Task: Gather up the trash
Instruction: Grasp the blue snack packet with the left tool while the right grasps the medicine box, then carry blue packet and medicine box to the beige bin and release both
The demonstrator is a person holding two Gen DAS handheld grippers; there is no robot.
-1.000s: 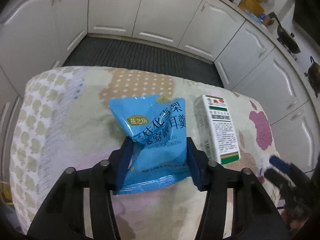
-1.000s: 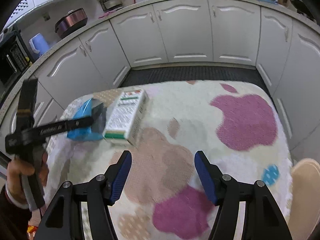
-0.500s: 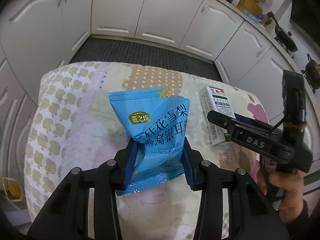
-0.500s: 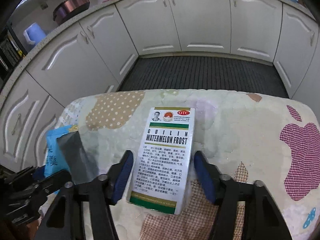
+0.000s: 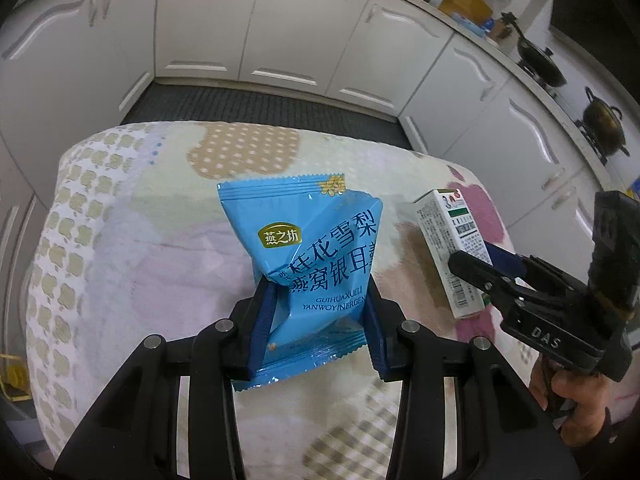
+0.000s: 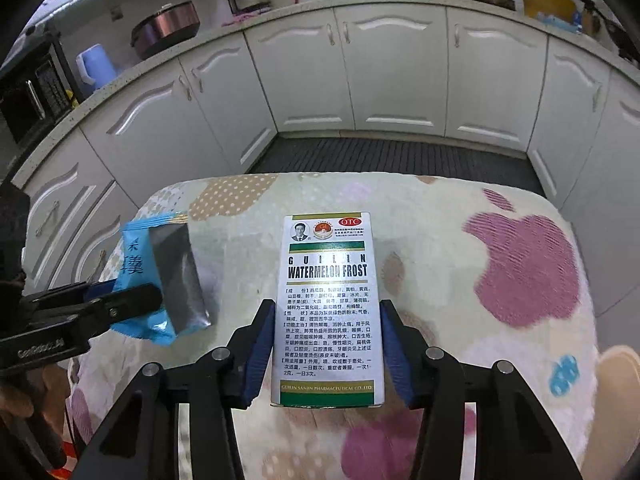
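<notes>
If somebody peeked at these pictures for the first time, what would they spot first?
Probably the bright blue snack packet, pinched crumpled in the left gripper above the patterned blanket. Next, the white medicine box reading "Watermelon Frost", lying between the right gripper fingers, whose jaws are closing on it. Behind both run white kitchen cabinets.

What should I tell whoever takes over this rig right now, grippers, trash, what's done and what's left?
Left gripper: clamped on the blue snack packet, lifted off the patterned tablecloth.
Right gripper: jaws closing around the white medicine box, which lies between them; a firm grip is not clear yet.
Done: packet picked up.
Left: secure the box and bin both. No bin is in view.
</notes>
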